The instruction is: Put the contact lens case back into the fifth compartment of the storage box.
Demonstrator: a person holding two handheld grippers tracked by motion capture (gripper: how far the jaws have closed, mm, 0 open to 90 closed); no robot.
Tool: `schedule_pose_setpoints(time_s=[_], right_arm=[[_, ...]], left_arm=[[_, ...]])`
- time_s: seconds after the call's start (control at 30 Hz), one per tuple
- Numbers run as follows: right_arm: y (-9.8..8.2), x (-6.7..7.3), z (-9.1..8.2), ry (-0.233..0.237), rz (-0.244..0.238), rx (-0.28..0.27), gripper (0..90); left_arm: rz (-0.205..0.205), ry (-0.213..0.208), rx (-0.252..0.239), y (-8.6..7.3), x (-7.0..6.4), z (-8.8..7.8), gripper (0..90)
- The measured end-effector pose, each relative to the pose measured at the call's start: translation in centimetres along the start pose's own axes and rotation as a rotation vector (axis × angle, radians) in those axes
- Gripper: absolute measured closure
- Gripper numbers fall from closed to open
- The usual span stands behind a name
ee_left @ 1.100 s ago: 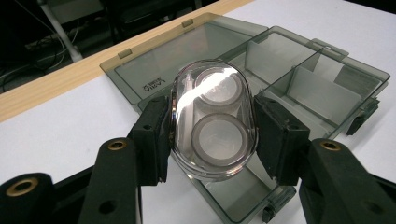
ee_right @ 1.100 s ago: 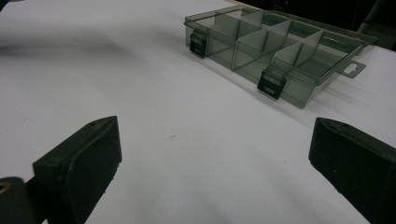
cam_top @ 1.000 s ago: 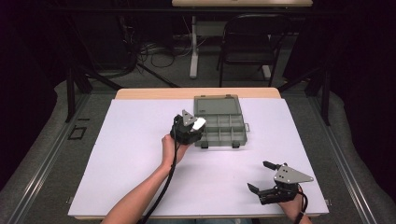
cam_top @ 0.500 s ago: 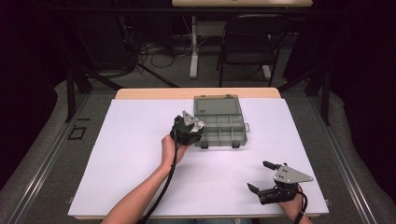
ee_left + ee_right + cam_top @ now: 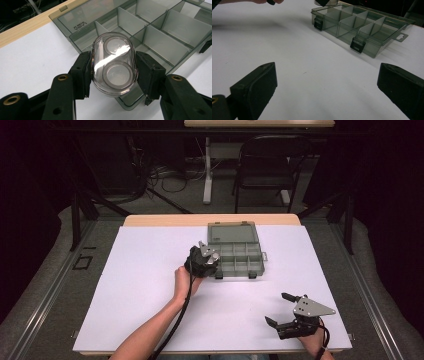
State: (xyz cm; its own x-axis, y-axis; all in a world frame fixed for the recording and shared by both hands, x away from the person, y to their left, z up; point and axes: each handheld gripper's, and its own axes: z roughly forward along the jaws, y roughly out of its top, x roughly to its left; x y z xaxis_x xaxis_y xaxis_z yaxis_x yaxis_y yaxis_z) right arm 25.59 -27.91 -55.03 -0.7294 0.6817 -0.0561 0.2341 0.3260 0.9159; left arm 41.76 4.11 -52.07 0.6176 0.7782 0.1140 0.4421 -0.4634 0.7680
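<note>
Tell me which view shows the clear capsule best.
Left gripper view: the clear capsule sits large between the left gripper pads, two round discs visible inside. High view shows a small bright speck at the organizer box; right gripper view crops it.

The left hand-held gripper (image 5: 206,256) is reached forward on an outstretched forearm (image 5: 150,332), its jaws clamped. The right hand-held gripper (image 5: 281,310) sits low near the front edge, jaws spread wide apart.

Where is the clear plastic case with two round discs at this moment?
The clear case sits clamped in the left gripper, above the near left corner of the open organizer box.
</note>
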Motion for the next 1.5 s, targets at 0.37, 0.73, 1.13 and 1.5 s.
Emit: schedule_pose_setpoints(time_s=[0.37, 0.73, 1.13, 1.5], right_arm=[[0.1, 0.1, 0.1, 0.008, -0.010, 0.004, 2.4], [0.0, 0.0, 0.1, 0.011, -0.011, 0.004, 2.4], [0.0, 0.0, 0.0, 0.008, -0.005, 0.004, 2.4], [0.1, 0.0, 0.0, 0.007, -0.006, 0.003, 2.5]], left_arm=[[0.021, 0.009, 0.026, -0.1, -0.4, 0.5, 49.2], [0.024, 0.013, 0.038, 0.0, -0.5, 0.6, 29.4], [0.003, -0.011, -0.034, 0.0, 0.7, -2.0, 8.6], [-0.007, -0.047, -0.076, -1.2, 1.5, -5.8, 0.3]])
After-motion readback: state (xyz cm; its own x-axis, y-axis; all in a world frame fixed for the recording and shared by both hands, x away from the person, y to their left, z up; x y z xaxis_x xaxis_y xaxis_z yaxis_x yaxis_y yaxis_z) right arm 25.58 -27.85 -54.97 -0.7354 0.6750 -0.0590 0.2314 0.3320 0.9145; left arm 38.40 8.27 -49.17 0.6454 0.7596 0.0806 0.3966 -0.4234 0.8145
